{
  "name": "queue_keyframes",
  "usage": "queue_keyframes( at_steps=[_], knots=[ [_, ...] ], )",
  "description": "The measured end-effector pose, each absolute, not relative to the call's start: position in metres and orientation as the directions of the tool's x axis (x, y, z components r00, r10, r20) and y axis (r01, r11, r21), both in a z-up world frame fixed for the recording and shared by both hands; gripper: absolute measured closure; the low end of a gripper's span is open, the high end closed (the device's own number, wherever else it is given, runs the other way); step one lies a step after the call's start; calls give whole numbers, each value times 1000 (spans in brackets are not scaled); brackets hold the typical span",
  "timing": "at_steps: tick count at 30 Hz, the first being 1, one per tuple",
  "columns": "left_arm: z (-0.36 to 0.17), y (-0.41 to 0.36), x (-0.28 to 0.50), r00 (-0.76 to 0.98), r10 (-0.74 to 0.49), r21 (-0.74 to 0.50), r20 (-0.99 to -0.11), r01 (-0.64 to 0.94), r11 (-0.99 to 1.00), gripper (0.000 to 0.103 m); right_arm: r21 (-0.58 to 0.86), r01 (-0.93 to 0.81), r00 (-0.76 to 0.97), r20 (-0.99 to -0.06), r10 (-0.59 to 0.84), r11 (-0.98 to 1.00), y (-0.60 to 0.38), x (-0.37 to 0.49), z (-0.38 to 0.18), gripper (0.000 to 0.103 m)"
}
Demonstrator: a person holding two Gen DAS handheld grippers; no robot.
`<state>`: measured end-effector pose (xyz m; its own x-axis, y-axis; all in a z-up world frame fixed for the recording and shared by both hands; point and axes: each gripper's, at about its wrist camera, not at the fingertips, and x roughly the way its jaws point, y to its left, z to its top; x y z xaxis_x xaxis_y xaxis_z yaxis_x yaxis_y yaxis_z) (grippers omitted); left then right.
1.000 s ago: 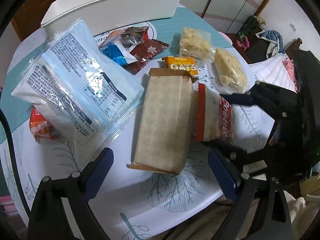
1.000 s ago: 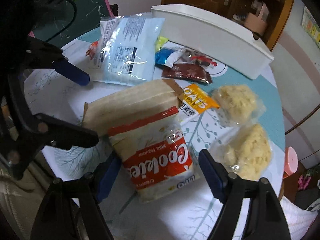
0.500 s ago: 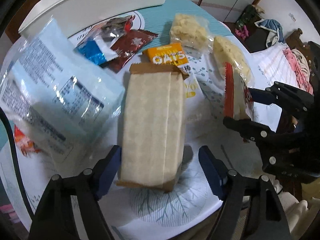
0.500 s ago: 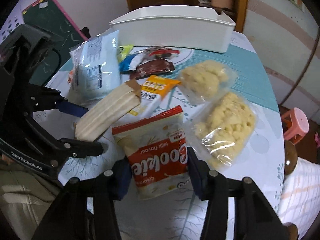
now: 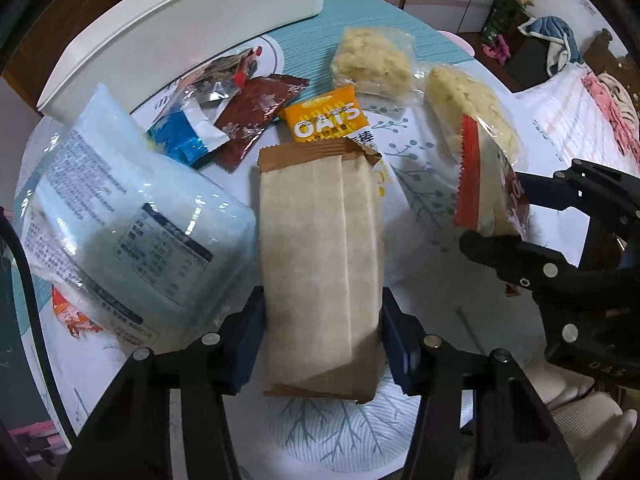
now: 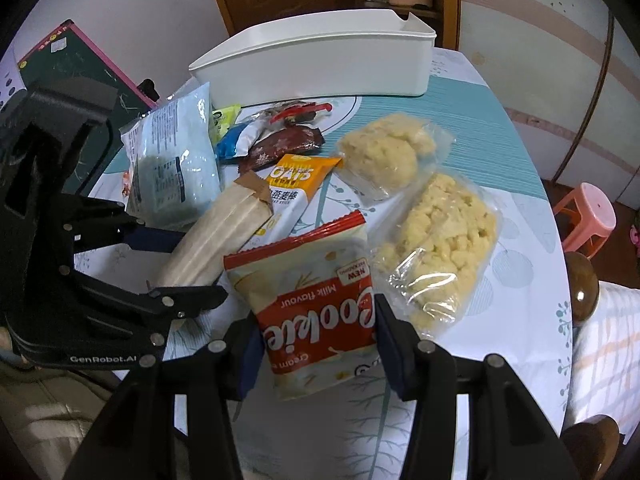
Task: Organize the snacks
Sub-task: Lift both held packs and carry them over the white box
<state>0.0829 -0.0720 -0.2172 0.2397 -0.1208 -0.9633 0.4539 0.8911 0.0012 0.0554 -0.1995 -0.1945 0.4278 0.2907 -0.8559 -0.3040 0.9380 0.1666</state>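
Two grippers, both loaded. Left gripper: jaws have just been closing, now pinching the sides of the tan paper-wrapped pack near its lower end; pack lies lengthwise on the table, far end touching the orange OATS bar. Right gripper: jaws clamped on the red-and-white Cookie bag, bag tilted up off the tablecloth, just beside the tan pack. White bin sits at the far edge of the table, well apart from both grippers. Between: big pale-blue bag left of the tan pack, blue sachet, dark red sachet, two clear bags of yellow puffs on the right.
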Motion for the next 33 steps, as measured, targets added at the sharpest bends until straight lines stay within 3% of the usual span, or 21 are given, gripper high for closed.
queue_keyframes(
  at_steps=[14,33],
  knots=[
    [-161,-55,72,369,-170,6,-914,429,903,51,179,-333,448,-834,323,926,-185,50,-179,53],
    [-55,0,90,589,-237,-50,-773,316,948,51,137,-300,508,-814,280,944,-171,77,-146,53]
  ],
)
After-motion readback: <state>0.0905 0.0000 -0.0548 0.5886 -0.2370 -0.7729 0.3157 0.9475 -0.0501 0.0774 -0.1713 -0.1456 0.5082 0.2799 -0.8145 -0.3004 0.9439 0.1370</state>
